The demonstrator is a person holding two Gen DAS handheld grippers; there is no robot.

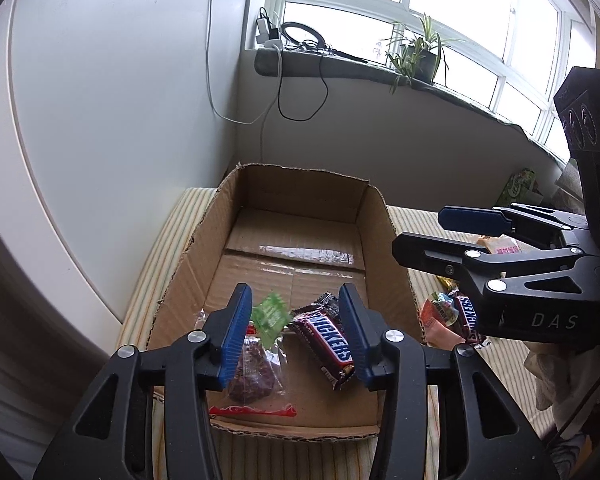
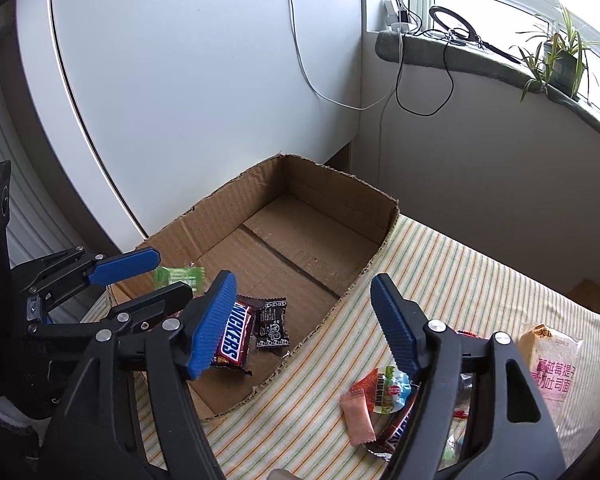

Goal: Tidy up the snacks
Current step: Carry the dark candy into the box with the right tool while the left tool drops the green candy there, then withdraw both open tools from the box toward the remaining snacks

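Left gripper [image 1: 294,336] fills the lower centre of its view, blue-padded fingers spread apart. Right gripper [image 2: 302,326], lower centre of its own view, is likewise spread wide.

Left gripper [image 1: 296,336]: black angular plastic frame, ribbed blue finger pads [image 1: 236,332], round silver pivot screws.
Right gripper [image 2: 304,326]: same black frame, ribbed blue pads [image 2: 214,326], silver screws; white "DAS" lettering on body.
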